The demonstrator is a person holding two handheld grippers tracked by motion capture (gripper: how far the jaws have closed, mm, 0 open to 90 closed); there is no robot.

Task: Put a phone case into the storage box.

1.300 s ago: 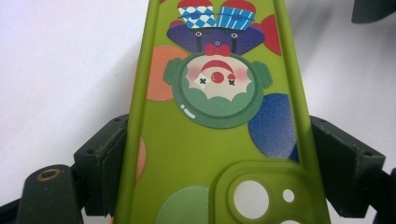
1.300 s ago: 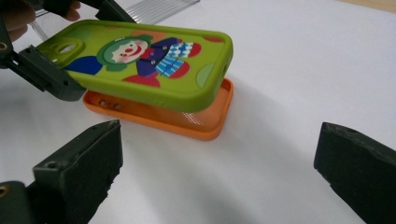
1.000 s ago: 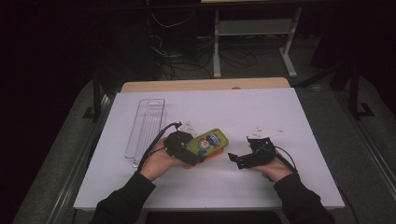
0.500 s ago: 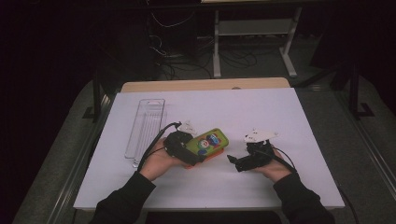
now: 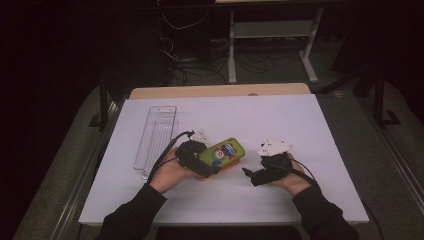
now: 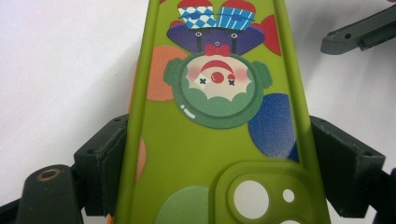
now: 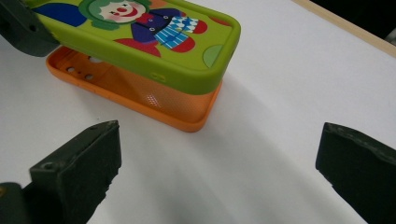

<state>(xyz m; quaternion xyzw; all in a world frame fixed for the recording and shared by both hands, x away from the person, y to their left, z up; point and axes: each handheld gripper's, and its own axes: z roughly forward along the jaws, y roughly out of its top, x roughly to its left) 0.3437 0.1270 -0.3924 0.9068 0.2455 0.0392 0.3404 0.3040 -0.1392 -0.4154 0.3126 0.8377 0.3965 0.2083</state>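
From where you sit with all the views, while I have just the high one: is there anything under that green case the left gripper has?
Observer: Yes. In the right gripper view an orange case lies directly beneath the green case, resting on the white table.
Operator: How is the green one held?
Observer: The left gripper clamps it across its long edges, one pad on each side.
Operator: Which face is up?
Observer: The printed back: a clown picture and the camera cutout.
Operator: And the right gripper?
Observer: The right gripper is open with nothing between its jaws, pointed at the cases' near corner.
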